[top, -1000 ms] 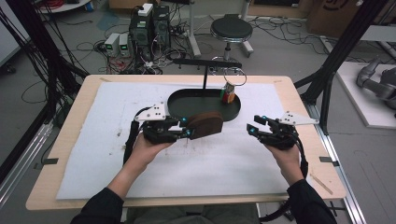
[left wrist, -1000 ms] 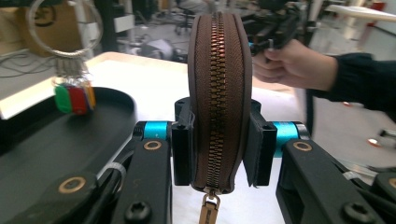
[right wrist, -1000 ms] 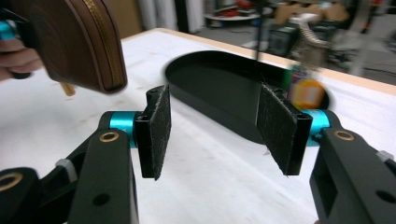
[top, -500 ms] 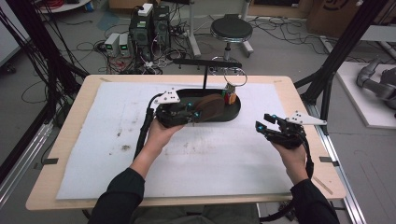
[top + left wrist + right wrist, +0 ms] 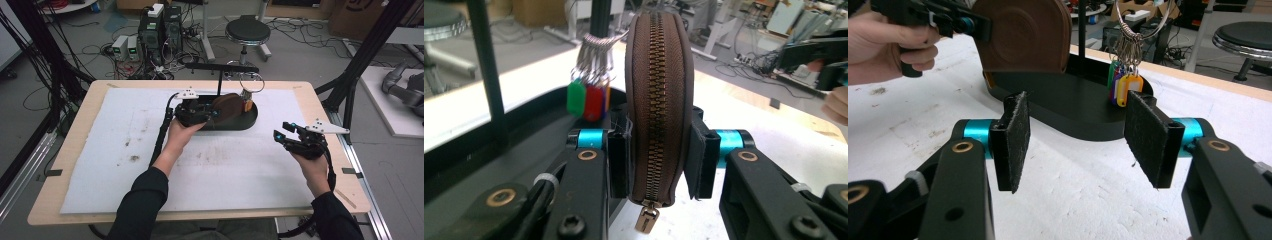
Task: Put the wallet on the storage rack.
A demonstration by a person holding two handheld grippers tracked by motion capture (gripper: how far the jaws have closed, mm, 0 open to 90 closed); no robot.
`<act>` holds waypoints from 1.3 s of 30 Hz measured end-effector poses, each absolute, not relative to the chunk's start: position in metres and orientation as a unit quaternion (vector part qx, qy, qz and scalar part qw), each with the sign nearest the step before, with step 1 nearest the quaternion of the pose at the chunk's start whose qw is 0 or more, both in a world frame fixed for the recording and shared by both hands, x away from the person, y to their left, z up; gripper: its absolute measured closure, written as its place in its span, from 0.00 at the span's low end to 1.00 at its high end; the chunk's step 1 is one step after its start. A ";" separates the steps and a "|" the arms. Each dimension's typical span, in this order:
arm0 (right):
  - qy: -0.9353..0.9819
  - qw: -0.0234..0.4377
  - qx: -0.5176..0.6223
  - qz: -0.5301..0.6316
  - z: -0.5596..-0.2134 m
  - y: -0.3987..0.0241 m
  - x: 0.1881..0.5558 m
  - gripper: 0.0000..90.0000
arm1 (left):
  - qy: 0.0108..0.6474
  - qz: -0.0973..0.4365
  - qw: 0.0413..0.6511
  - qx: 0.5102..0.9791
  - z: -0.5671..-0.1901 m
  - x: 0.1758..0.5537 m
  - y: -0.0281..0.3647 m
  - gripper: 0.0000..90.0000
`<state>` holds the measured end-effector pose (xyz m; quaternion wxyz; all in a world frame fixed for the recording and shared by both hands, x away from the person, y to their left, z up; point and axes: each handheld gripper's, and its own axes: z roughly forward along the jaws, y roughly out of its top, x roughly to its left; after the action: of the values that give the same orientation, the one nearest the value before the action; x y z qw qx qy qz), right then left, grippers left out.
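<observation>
High view: a wooden table [image 5: 320, 105] is covered by a stained white mat [image 5: 125, 150]. A black oval stand [image 5: 245, 121] with an upright post and crossbar is set on the mat at the far centre. The left gripper [image 5: 212, 113] is held over the stand and is clamped on a round brown pouch [image 5: 226, 105], which is raised above the base just beside the post. The right gripper [image 5: 285, 134] is held above the mat, well apart from the stand, with its jaws spread and nothing between them.

Left gripper view: the pouch [image 5: 657, 100] is gripped edge-on, zip facing the camera and the pull hanging at the bottom. A key ring [image 5: 596, 47] with coloured tags [image 5: 586, 100] is seen hanging behind the pouch.

Right gripper view: the two pads [image 5: 1015, 132] are seen parted, with the stand [image 5: 1073, 107], pouch [image 5: 1023, 35] and tags [image 5: 1123, 82] beyond.
</observation>
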<state>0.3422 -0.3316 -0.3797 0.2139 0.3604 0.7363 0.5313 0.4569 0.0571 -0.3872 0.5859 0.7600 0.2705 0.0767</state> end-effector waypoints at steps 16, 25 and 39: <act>0.737 0.213 0.360 0.531 -0.380 -0.332 0.343 0.50 | 0.316 0.099 0.548 0.768 -0.420 0.493 0.055 0.76; 0.740 0.216 0.358 0.527 -0.380 -0.333 0.342 0.50 | 0.326 0.099 0.537 0.772 -0.433 0.504 0.057 0.76; 0.743 0.218 0.354 0.525 -0.380 -0.331 0.341 0.50 | 0.317 0.110 0.511 0.792 -0.436 0.503 0.054 0.70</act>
<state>0.3407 -0.3312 -0.3804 0.2184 0.3539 0.7429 0.5246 0.5034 0.0544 -0.4362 0.5109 0.7916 0.3165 0.1102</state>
